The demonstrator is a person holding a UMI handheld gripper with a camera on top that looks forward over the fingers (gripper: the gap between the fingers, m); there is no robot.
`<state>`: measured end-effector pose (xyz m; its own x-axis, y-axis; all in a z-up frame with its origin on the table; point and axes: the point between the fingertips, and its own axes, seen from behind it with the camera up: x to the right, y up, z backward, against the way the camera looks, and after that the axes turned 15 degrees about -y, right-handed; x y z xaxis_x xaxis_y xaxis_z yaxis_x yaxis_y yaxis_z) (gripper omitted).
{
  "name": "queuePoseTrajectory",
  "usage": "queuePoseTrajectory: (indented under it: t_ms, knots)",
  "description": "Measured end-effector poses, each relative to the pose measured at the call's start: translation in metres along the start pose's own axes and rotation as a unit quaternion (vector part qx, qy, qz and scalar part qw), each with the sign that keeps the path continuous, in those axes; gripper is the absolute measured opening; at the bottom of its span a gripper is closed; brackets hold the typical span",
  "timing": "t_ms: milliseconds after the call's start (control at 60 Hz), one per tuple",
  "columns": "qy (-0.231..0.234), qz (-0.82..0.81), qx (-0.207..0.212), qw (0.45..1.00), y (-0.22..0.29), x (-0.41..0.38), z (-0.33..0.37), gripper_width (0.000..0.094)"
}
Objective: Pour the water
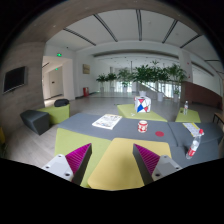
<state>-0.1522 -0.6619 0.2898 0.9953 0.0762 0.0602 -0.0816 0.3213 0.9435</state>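
Tool (112,158) open, empty, raised over surface (120,165). Bottle (193,146) upright off right finger, near surface edge; cup (143,127) ahead, well apart. Advise swinging right, centring bottle between pads, gripping mid-body, keeping upright.
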Motion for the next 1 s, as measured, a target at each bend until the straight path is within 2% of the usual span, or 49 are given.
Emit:
queuePoseTrajectory:
  t_ms: [100,217,417,533,750,917,1000]
  knots:
    - [-0.013,-0.010,-0.001,1.000,0.004,0.035,-0.011,0.0847]
    - [-0.036,-0.021,-0.015,0.999,-0.014,0.081,-0.037,0.0844]
    - [-0.109,-0.022,-0.036,0.993,-0.074,0.192,-0.081,0.0846]
    - [-0.168,-0.030,-0.047,0.984,-0.111,0.279,-0.109,0.0845]
    - [-0.262,-0.036,-0.034,0.964,-0.140,0.422,-0.167,0.0847]
    - [-0.298,-0.047,-0.011,0.953,-0.144,0.497,-0.219,0.0848]
    - [-0.298,-0.056,-0.001,0.953,-0.143,0.523,-0.249,0.0846]
